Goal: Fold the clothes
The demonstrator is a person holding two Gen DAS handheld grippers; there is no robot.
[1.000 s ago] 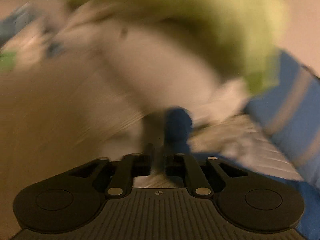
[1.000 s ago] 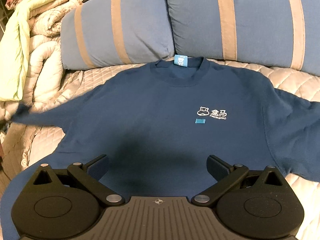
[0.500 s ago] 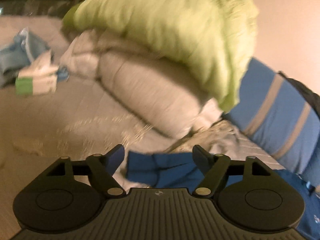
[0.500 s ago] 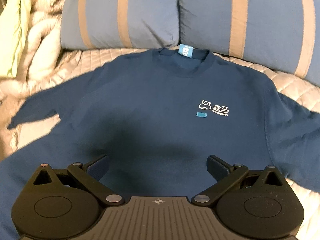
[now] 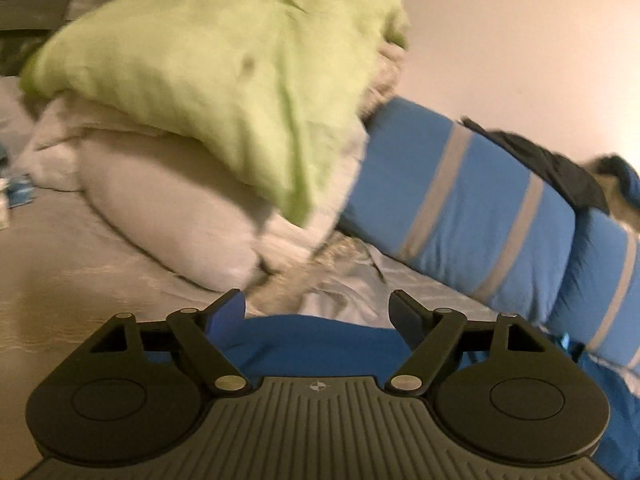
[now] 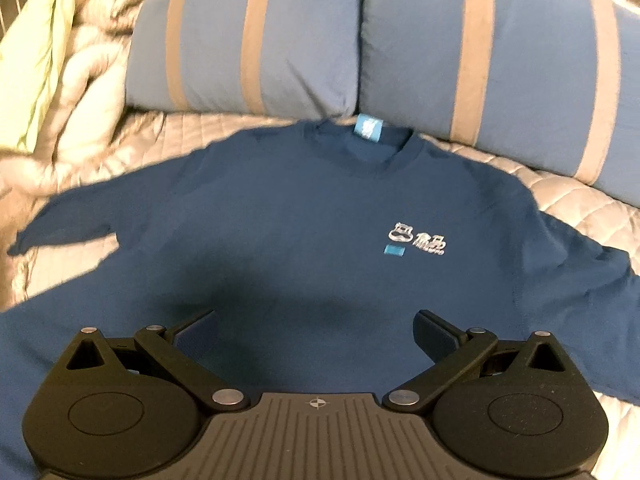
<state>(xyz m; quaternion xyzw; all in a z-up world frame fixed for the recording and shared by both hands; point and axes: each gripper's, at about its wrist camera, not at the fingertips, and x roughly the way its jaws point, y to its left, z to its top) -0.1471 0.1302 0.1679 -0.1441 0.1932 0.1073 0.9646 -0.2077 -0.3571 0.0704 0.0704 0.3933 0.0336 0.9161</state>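
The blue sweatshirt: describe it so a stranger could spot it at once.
Start at the two blue pillows with tan stripes at the head of the quilted bed. Just below them lies the blue sweatshirt, spread flat, sleeves out. Only it has a white chest logo and a light-blue neck tag.

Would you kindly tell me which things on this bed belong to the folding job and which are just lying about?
Job:
- blue sweatshirt, spread flat
- left gripper, open
- right gripper, open

Lying about:
- striped blue pillows
- green blanket
- white duvet
- dark garment on a pillow
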